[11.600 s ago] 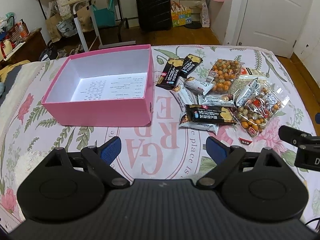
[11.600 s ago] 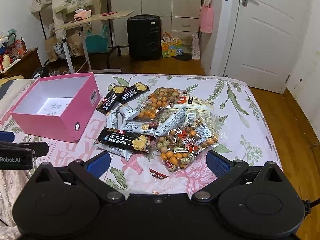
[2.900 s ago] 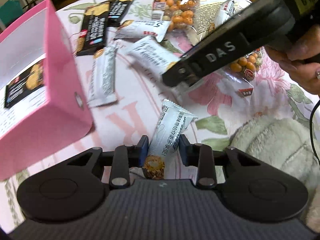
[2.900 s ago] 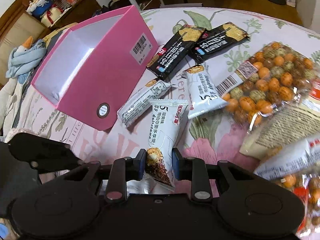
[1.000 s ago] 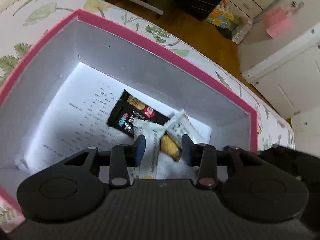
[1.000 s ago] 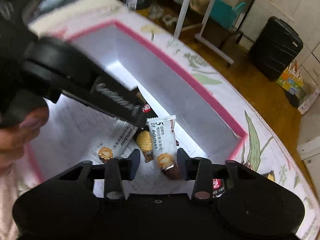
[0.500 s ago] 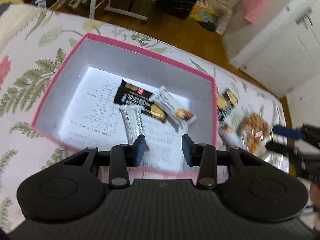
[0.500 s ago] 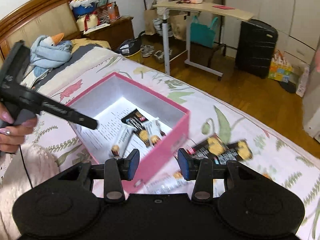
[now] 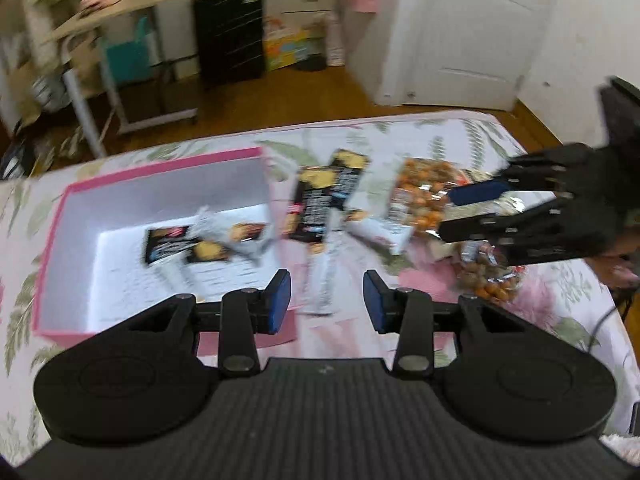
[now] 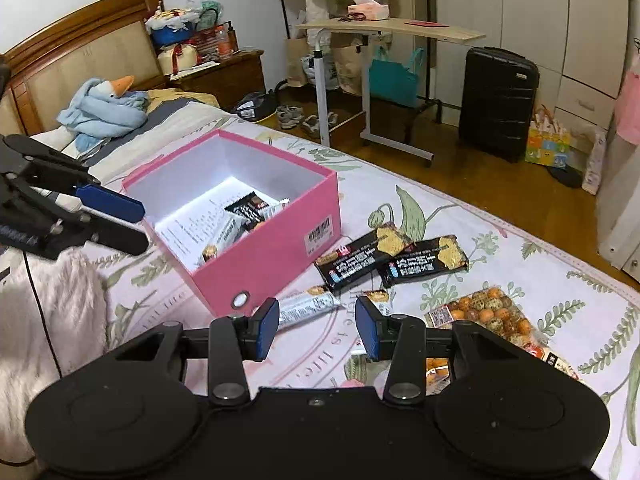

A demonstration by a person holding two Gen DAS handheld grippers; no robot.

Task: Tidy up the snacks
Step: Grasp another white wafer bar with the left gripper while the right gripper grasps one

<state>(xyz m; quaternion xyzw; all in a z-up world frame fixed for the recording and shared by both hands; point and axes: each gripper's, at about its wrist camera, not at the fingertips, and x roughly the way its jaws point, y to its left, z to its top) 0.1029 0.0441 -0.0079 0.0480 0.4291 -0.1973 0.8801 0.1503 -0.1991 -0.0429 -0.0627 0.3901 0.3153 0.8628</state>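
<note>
Both claws spread and empty, the right claw [image 10: 316,330] hovers nearest the long silver foil snack bar [image 10: 306,306] lying crosswise just ahead on the bed, beside the open pink cardboard box [image 10: 276,254].

One pink box [image 10: 276,248], two black packets [image 10: 362,262] beside it, two tools [image 10: 316,324]

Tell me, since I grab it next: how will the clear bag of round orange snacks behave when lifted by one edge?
The clear bag of round snacks will probably sag and flop, since its film looks thin and lies flat. The loose balls inside would likely shift toward the low end. Its glossy film may slip between the right hand-held gripper pads, so a bite well inside the seam seems safer.
</note>
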